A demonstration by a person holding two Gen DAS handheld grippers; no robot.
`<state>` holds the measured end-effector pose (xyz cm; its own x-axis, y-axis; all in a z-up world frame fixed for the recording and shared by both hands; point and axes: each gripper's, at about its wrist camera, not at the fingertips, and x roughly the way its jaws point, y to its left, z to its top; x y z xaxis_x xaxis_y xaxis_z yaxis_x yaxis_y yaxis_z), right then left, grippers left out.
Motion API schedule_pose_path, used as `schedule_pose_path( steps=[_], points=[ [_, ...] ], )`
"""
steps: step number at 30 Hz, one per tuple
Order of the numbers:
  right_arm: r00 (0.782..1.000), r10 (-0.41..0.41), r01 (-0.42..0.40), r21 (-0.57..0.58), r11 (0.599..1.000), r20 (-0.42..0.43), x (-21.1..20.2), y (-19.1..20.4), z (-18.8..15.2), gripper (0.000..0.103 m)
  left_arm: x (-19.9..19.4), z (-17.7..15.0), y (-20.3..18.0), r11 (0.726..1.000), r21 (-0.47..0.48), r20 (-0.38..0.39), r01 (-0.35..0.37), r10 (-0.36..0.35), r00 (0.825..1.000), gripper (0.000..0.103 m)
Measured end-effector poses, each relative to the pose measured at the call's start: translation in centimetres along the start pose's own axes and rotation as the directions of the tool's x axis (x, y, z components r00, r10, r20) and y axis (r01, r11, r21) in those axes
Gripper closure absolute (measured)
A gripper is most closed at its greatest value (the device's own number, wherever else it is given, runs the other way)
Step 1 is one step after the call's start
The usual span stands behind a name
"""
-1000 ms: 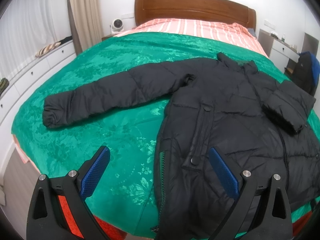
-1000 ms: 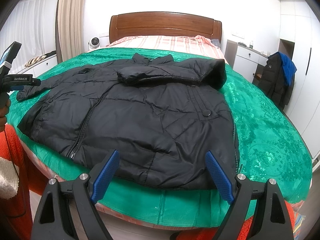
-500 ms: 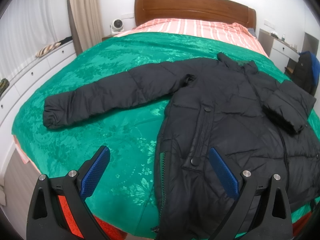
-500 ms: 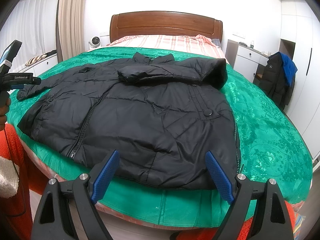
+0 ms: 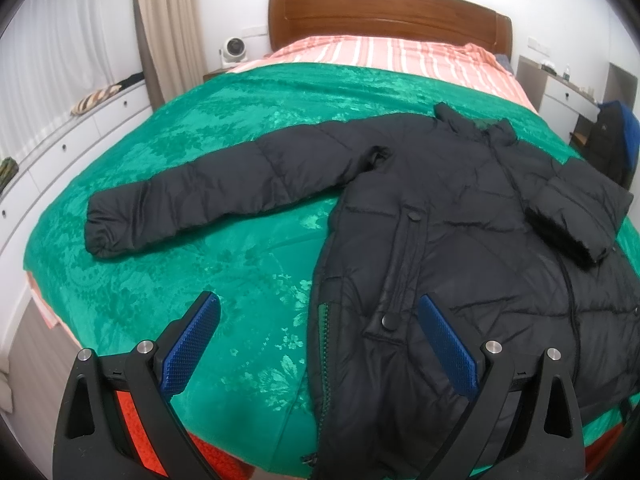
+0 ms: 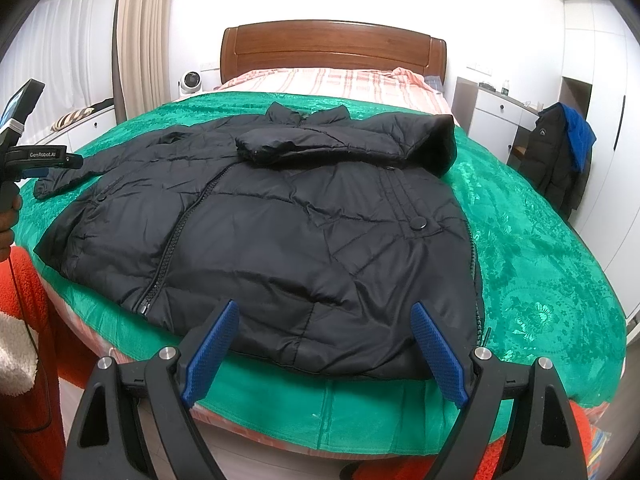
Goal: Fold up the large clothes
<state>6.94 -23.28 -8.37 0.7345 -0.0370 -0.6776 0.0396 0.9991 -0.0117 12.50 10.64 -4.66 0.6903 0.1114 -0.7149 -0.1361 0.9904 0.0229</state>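
- While lying front-up on the green bedspread point(image 6: 540, 240), the black puffer jacket point(image 6: 280, 232) is stretching away from both pairs of jaws, its hem nearest them and its collar point(image 6: 308, 114) pointing toward the far headboard point(image 6: 332, 46).
- One sleeve point(image 5: 224, 192) is reaching out flat across the bedspread, ahead of the left gripper point(image 5: 320, 344) and off to its left side.
- The other sleeve point(image 6: 344, 142) is lying folded across the chest, its cuff resting near the zipper point(image 6: 176, 248) line, well ahead of the right gripper point(image 6: 326, 350).
- The left gripper's jaws are standing wide and gripping nothing; the jacket's side edge is showing between them, with the right-hand pad point(image 5: 448, 344) over the black fabric and the left-hand one over bare bedspread.
- The right gripper's jaws are likewise standing wide and empty, hanging just short of the hem at the bed's near edge, apart from the fabric.
- Seen from the right wrist, the left tool's body is showing far to the left of those jaws, held by a hand point(image 6: 8, 224).
- Beyond the jacket, a striped pink sheet point(image 6: 332, 80) is covering the head of the bed.
- Off to the right of the jaws, a dark coat with a blue lining point(image 6: 564, 152) is hanging by a white cabinet point(image 6: 492, 120).
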Motion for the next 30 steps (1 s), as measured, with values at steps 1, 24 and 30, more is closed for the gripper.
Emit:
schedule_pose_path(
  steps=[1, 24, 30],
  points=[
    [1.0, 0.0, 0.0, 0.0, 1.0, 0.0, 0.0, 0.0, 0.0, 0.016, 0.0, 0.0, 0.0, 1.0, 0.0, -0.001, 0.0, 0.0, 1.0, 0.003],
    [0.99, 0.024, 0.094, -0.782, 0.616, 0.138, 11.7, 5.9, 10.6, 0.0, 0.3, -0.6, 1.1, 0.999, -0.039, -0.011, -0.023, 0.023, 1.0, 0.003],
    [0.998, 0.038, 0.001, -0.559, 0.829, 0.058, 16.2, 3.4, 17.4, 0.09, -0.6, -0.5, 1.8, 0.996, 0.007, 0.027, -0.084, 0.083, 0.996, 0.003]
  ],
)
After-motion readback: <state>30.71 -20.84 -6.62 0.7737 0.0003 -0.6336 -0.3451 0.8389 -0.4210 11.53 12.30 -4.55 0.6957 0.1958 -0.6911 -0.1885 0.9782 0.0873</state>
